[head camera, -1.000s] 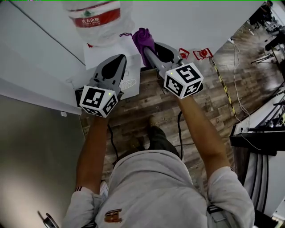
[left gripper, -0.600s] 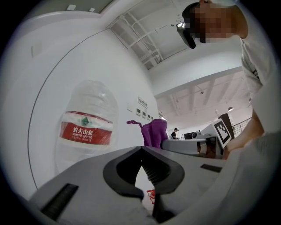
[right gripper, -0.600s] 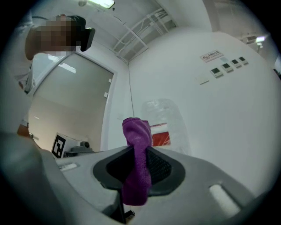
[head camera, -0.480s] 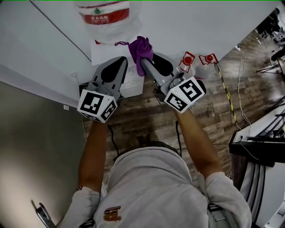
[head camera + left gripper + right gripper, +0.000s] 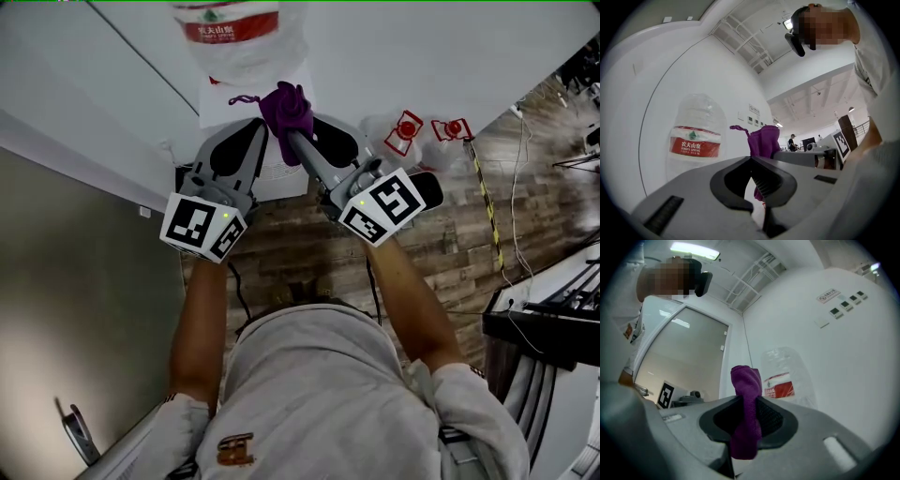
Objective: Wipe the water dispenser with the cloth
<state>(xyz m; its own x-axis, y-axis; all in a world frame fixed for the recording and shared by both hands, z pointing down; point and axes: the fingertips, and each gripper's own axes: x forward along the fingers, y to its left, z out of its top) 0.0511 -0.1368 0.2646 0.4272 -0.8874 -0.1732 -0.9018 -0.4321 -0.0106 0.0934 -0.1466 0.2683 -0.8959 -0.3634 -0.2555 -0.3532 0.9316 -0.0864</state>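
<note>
The white water dispenser [image 5: 246,101] stands against the wall, with a clear bottle [image 5: 230,26] bearing a red label on top. My right gripper [image 5: 296,137] is shut on a purple cloth [image 5: 286,108], which sticks up past the jaws near the bottle's base. In the right gripper view the cloth [image 5: 746,397] hangs pinched between the jaws, with the bottle [image 5: 783,380] behind it. To the left of the cloth my left gripper [image 5: 254,127] is over the dispenser's front, shut and empty. In the left gripper view its jaws meet, with the cloth [image 5: 765,139] and bottle [image 5: 696,140] beyond.
A white wall runs behind the dispenser, and a grey panel [image 5: 75,281] lies to the left. Two red-and-white items [image 5: 405,127] lie on the wood floor at the right, beside yellow-black tape [image 5: 485,202]. Black equipment [image 5: 548,319] and cables sit at far right.
Both grippers have moved up toward the dispenser's top. The cloth in the right gripper has come left and closer to the bottle's base.
</note>
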